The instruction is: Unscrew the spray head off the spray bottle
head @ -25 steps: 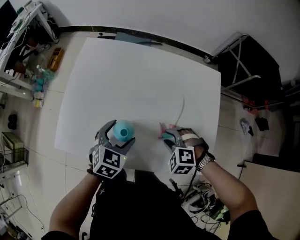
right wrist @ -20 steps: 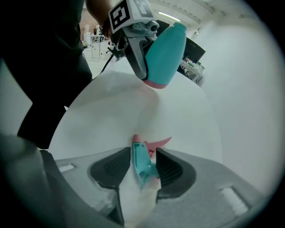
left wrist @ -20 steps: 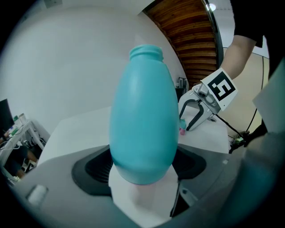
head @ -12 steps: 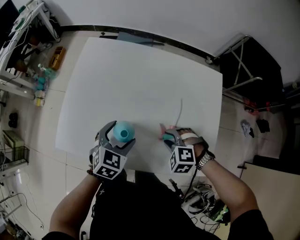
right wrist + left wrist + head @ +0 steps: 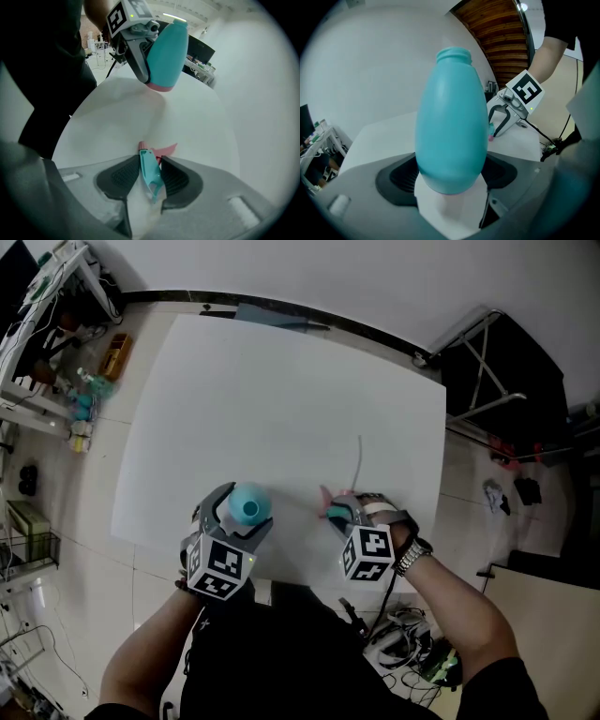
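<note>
Bottle (image 5: 450,122), teal and egg-shaped, sat pinched between the dark pads of the left gripper (image 5: 236,512), which clasped its lower body from both sides. Its neck (image 5: 453,54) was bare and open, with nothing screwed on. In the right gripper view the bottle hung tilted, its pink base lifted clear of the white table (image 5: 281,399). From the head view it showed as a teal round just past the gripper's marker cube, over the near edge of the table and left of middle.

The head (image 5: 149,171) was off the bottle and well to its right. It lay low on the table under the right gripper (image 5: 150,176), a slim teal piece with a pink part poking out beyond the pads. The jaws of that gripper had just been closing, and the head stood between them, with the pads up against its two sides. A thin pale tube (image 5: 359,460) ran from the head away across the table toward the far edge.

The right gripper pointed steeply down at the table; the left one sloped down more gently. The two grippers were apart, with bare table between them.
</note>
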Demonstrator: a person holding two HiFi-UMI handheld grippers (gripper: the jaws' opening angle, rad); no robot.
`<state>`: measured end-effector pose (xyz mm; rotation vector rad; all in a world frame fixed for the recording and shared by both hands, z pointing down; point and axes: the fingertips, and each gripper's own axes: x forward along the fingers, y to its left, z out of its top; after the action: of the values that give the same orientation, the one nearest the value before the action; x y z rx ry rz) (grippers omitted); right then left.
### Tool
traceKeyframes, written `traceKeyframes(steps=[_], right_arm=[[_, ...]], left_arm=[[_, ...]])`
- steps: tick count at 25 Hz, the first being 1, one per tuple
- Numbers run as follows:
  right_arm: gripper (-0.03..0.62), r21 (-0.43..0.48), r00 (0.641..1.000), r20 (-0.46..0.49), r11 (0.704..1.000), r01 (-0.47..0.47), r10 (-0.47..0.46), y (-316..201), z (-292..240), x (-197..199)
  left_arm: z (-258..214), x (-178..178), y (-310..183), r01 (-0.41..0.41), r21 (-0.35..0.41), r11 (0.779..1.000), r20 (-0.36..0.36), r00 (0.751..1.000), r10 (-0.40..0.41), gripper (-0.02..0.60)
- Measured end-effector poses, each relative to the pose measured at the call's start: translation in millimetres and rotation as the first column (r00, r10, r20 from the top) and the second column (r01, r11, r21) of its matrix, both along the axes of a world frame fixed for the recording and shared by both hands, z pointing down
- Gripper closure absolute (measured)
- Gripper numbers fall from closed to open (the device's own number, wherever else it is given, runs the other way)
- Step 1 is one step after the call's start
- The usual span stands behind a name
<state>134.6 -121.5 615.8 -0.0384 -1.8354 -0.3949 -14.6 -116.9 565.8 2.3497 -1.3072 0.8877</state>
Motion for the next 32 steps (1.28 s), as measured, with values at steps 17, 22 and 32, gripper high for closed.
traceKeyframes(steps=[17,22,32], right_arm=[[0.470,-0.148,0.962,0.202,0.977,-0.153,0.181,-3,-40,-22],[0.471,-0.269,0.891,0.309,0.930,-0.252,0.331,-7,-74,-33],[0.473,-0.651,0.581,0.449,0.694,-0.308,0.679,-17,-163,-55]], left_arm=[[0,2,-1,0.003,0.003,1.000,0.001,1.000,-0.003,0.146],[0,0,-2,0.003,0.007,1.000,0.005,1.000,-0.003,0.146],[-7,-3,-10,0.003,0.030,1.000,0.013,1.000,-0.003,0.146]])
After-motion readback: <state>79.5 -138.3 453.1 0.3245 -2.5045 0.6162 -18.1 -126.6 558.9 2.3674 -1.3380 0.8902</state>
